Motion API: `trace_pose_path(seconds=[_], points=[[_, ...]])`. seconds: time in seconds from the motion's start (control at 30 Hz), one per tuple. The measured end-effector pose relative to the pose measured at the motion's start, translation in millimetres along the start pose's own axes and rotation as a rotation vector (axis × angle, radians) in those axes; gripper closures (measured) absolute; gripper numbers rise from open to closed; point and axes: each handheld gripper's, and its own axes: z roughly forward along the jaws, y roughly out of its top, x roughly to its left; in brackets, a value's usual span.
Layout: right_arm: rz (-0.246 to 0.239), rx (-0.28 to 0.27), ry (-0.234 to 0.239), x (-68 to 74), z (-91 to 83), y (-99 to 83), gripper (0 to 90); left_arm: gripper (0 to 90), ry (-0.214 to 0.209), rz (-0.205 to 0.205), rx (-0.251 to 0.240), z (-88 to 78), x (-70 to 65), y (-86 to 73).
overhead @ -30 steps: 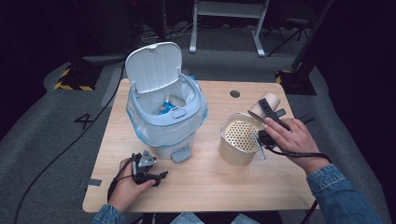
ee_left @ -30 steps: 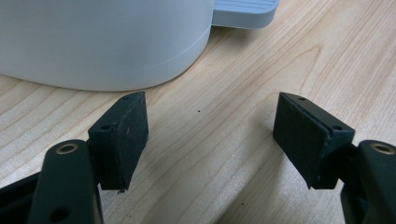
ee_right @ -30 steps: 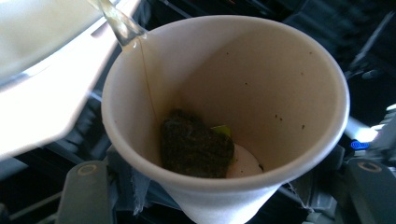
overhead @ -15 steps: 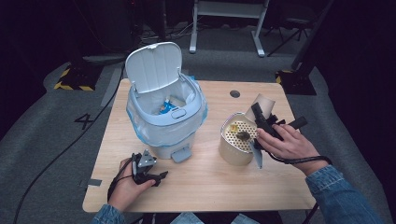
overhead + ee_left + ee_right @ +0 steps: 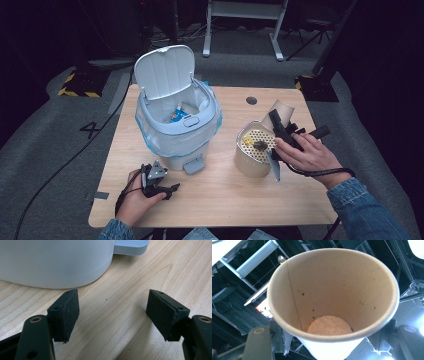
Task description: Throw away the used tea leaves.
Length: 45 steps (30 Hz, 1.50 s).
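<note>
Your right gripper (image 5: 280, 125) pinches a paper cup (image 5: 280, 111) by its wall, one jaw on each side of it as the right gripper view shows; you hold it tipped over the perforated canister (image 5: 256, 155) that stands toward the desk's right edge, probably to shake its contents out through the holes; the cup (image 5: 332, 300) looks empty inside apart from a few dark specks on the wall, so the pouring seems done. A dark lump (image 5: 260, 145) lies on the canister's perforated top, just under the cup's mouth; what it is I cannot tell.

Your left gripper (image 5: 157, 182) rests on the desk (image 5: 225, 200) near the front left corner, jaws spread wide over bare wood and holding nothing; its pads (image 5: 67, 312) sit just in front of the bin (image 5: 177, 125), which stands left of the desk's middle with its lid (image 5: 165, 72) swung up and a liner inside, presumably ready to take the cup; there is already some rubbish in it.
</note>
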Motion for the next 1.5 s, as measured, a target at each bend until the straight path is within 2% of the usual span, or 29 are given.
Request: trace_pose_path(seconds=[0.1,0.17,0.33,0.4,0.53,0.6,0.67,0.77,0.87,0.93,0.97,1.03,1.1,1.17,1.23,1.27,1.33,1.4,1.5], points=[[0.030,-0.006,0.010,-0.6,0.8,-1.1,33.1,27.2,0.000,0.000,0.000,0.0,0.0,0.0],[0.098,-0.022,0.043,-0.6,2.6,-4.0,32.8,27.2,0.000,0.000,0.000,0.0,0.0,0.0],[0.509,-0.107,0.212,-1.8,8.4,-19.5,32.1,27.2,0.000,0.000,0.000,0.0,0.0,0.0],[0.645,-0.135,0.258,-3.2,10.0,-26.1,31.9,27.2,0.000,0.000,0.000,0.0,0.0,0.0],[0.870,-0.185,0.338,-4.5,13.2,-38.4,31.7,27.2,0.000,0.000,0.000,0.0,0.0,0.0],[1.020,-0.225,0.393,-3.9,16.1,-45.5,31.7,27.2,0.000,-0.001,0.001,0.0,0.0,0.0],[1.158,-0.242,0.446,-1.6,18.5,-51.9,31.7,27.2,0.000,0.000,0.000,0.0,0.1,0.0],[1.430,-0.282,0.561,3.6,22.9,-61.8,31.6,27.2,0.000,0.000,0.000,0.0,0.1,0.0],[1.658,-0.320,0.687,11.8,29.3,-71.3,31.2,27.2,0.000,0.000,0.000,0.0,0.1,0.0],[1.791,-0.320,0.746,18.8,33.1,-75.3,31.0,27.2,-0.001,0.000,0.000,0.0,0.1,0.0],[1.861,-0.335,0.784,22.2,34.5,-77.4,31.0,27.2,-0.001,0.000,0.000,0.0,0.1,0.0],[1.994,-0.383,0.826,29.3,36.6,-80.6,30.9,27.2,-0.001,0.000,0.000,0.0,0.1,0.0],[2.065,-0.435,0.869,35.2,38.2,-82.9,31.0,27.2,-0.001,0.000,0.000,0.0,0.1,0.0],[2.098,-0.469,0.905,39.7,39.2,-84.3,30.9,27.2,-0.001,0.000,0.000,0.0,0.2,0.0],[2.137,-0.524,0.946,43.2,40.2,-85.1,30.9,26.1,-0.012,0.001,-0.001,-0.1,0.9,-0.1],[2.150,-0.532,0.961,44.9,41.0,-85.5,30.8,25.9,-0.021,-0.009,-0.004,-0.1,1.3,-0.3],[2.127,-0.522,0.972,46.7,42.0,-86.5,30.8,25.9,-0.031,-0.015,-0.009,-0.8,3.1,-0.7],[2.130,-0.556,0.990,48.1,43.0,-87.0,30.8,25.7,-0.055,-0.031,-0.013,-1.5,5.0,-1.5],[2.110,-0.587,0.998,48.7,43.5,-87.6,30.6,25.8,-0.064,-0.033,-0.016,-2.1,6.4,-1.9]])
